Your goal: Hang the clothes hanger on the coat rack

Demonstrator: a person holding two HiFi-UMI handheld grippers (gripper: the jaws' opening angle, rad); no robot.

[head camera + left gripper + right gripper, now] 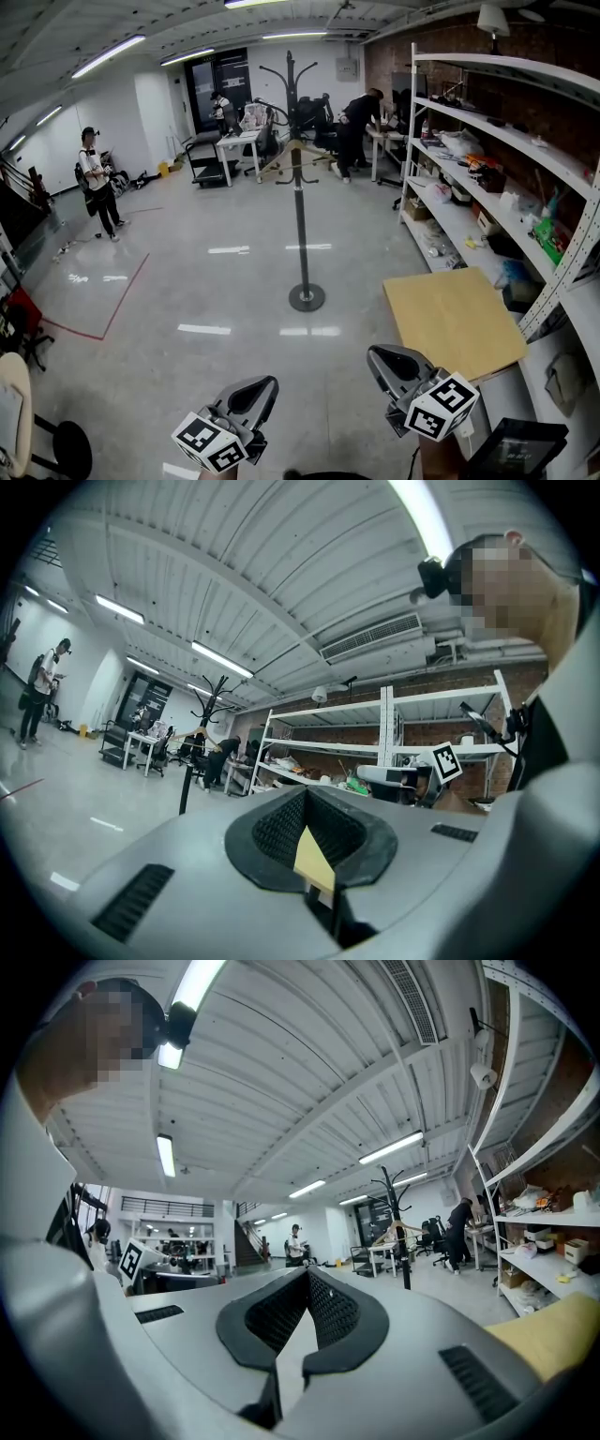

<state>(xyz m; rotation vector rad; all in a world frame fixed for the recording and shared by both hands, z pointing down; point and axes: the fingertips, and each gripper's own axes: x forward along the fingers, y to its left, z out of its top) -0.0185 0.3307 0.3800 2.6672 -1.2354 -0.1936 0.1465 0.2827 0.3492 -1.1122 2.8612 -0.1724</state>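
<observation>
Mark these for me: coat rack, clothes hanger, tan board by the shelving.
coat rack [301, 225], head view, middle of the upright pole.
clothes hanger [280, 161], head view, its left wooden arm, hanging on the rack.
tan board [455, 319], head view, centre of its flat top face.

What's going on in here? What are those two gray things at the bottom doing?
A person is holding one tool in each hand, low at the front of the head view. The left tool and the right tool are both shut and carry nothing. Out in the middle of the shiny floor stands the coat rack, and a wooden hanger already hangs on it, so the hanging job looks done.
</observation>
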